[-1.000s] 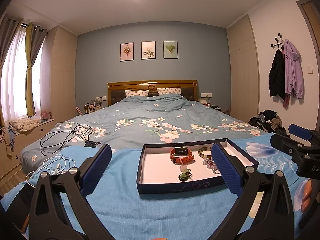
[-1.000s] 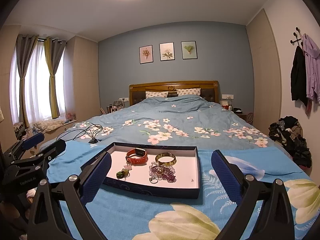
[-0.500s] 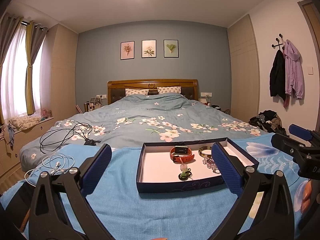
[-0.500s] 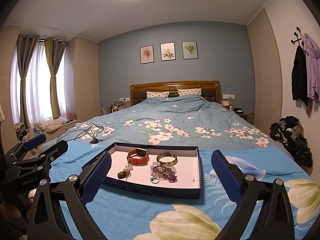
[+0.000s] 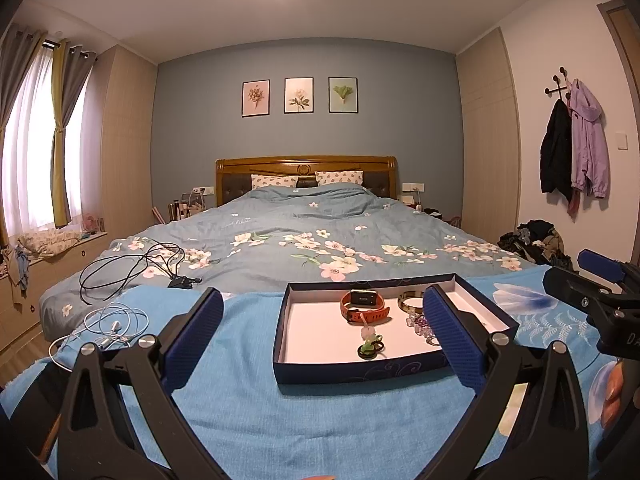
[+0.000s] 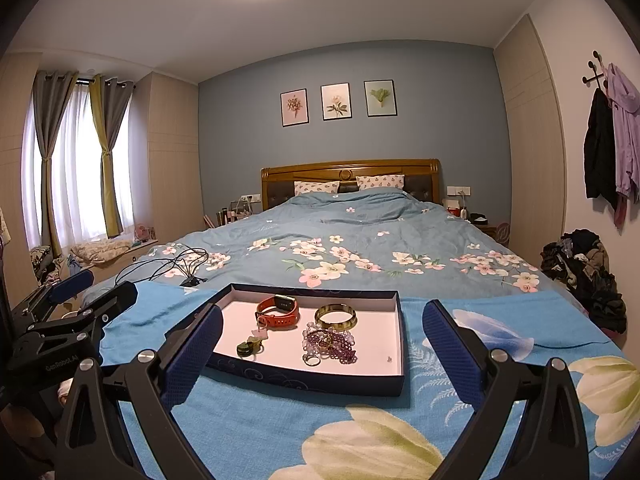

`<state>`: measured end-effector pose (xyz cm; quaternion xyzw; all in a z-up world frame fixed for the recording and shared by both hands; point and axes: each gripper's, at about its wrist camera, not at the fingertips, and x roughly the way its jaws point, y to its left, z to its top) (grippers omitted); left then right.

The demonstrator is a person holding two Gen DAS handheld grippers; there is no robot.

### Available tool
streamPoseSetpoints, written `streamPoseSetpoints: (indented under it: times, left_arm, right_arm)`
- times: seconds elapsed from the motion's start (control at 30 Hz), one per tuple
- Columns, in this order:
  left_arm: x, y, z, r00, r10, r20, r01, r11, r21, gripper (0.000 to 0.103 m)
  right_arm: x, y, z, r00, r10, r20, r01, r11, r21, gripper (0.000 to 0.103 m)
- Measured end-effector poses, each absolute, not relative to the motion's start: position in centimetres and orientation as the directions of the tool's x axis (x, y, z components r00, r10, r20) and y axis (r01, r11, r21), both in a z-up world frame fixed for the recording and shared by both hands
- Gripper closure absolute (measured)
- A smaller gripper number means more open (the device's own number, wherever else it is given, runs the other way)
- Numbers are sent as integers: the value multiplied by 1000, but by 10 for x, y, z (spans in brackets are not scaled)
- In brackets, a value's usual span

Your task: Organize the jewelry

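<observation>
A shallow dark blue box (image 6: 312,376) with a white floor lies on a blue floral cloth at the foot of the bed. Inside it are a red smartwatch (image 6: 278,312), a gold bangle (image 6: 335,316), a heap of purple beads (image 6: 332,344), a small ring (image 6: 312,359) and a green pendant on a pink charm (image 6: 248,347). The same box (image 5: 360,372), watch (image 5: 363,305) and pendant (image 5: 370,349) show in the left wrist view. My left gripper (image 5: 320,340) and right gripper (image 6: 320,356) both hang open in front of the box, holding nothing.
Black cables (image 5: 132,268) and white earphones (image 5: 108,326) lie on the bed to the left. The bed (image 6: 360,240) stretches back to a wooden headboard. A pile of clothes (image 6: 584,276) sits on the floor at the right. Coats (image 5: 572,148) hang on the right wall.
Both views have drifted only slightly; the box and jewelry lie where they were, and both grippers stay open.
</observation>
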<state>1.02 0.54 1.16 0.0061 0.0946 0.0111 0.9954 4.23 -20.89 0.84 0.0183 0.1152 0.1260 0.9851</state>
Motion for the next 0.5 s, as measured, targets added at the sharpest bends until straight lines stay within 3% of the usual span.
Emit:
streamPoseSetpoints:
  times: [0.5]
  left_arm:
    - [10, 6, 9, 981, 21, -192, -19, 1000, 11, 5]
  right_arm:
    - [42, -209, 9, 942, 250, -225, -242, 968, 66, 7]
